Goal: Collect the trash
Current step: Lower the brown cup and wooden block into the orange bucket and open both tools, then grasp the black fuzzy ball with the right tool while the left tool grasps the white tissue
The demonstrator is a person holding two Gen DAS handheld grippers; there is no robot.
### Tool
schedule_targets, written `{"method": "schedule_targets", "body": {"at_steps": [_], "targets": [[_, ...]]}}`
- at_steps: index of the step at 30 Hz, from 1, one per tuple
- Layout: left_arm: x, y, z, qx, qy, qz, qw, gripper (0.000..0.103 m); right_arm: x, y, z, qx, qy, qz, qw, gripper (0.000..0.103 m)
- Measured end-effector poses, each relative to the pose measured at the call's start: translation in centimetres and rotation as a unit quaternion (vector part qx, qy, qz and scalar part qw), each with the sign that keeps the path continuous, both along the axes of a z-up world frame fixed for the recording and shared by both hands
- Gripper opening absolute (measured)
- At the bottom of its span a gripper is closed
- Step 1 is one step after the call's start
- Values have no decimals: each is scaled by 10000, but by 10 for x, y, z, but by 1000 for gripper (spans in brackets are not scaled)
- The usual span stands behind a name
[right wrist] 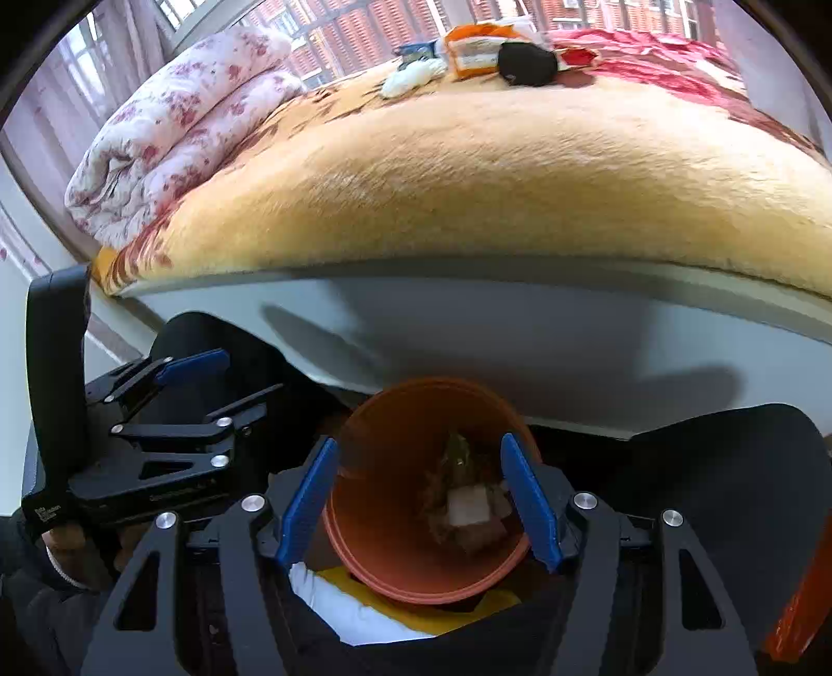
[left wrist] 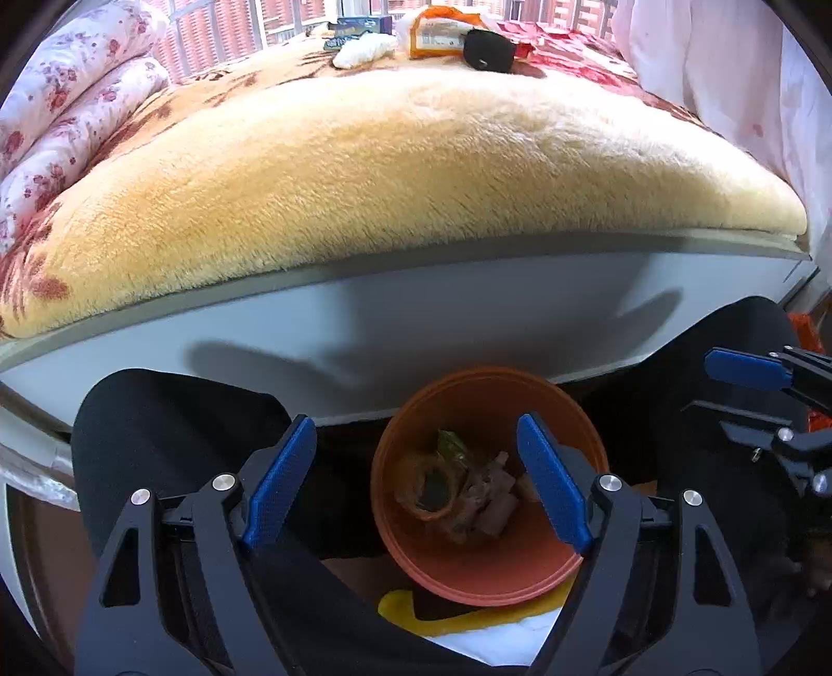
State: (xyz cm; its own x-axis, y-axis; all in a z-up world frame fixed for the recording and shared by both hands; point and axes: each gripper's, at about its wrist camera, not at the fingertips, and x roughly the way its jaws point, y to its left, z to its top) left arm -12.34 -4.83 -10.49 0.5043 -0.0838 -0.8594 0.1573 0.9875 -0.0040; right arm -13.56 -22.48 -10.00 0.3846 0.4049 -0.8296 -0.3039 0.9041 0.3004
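An orange bin (left wrist: 489, 567) stands on the floor below the bed's edge, with crumpled wrappers and scraps (left wrist: 457, 494) inside; it also shows in the right wrist view (right wrist: 395, 551). My left gripper (left wrist: 416, 483) is open and empty above the bin's left side. My right gripper (right wrist: 421, 499) is open and empty, its blue fingers either side of the bin's mouth. On the far side of the bed lie a white wad (left wrist: 364, 50), an orange packet (left wrist: 442, 34), a black pouch (left wrist: 488, 49) and a blue box (left wrist: 359, 26).
A yellow plush blanket (left wrist: 416, 171) covers the bed, with a white bed frame (left wrist: 468, 317) below. A folded floral quilt (right wrist: 177, 125) lies at the left. The person's dark-clothed knees (left wrist: 171, 431) flank the bin. A window with brick buildings beyond is behind.
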Motion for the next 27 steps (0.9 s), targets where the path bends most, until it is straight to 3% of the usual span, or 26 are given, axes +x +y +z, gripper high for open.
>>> {"method": "schedule_targets", "body": {"at_steps": [5,14,19,27], "targets": [[0,4,10,-152,-190,-3,9997,78,2,-11,8,41,-60,-107,9999,65],[24,9,67,-135,-1232,-33,9923,88,34,-23,40,81,-390,-176,9991,65],[67,9,88,-284,-1447,38,9891,88,79,-30,68,190,-709,-293,9969,65],[148,17,91,-197,-1680,337,9850,88,201,-23,95,78,-1092,-634,9920,66]]}}
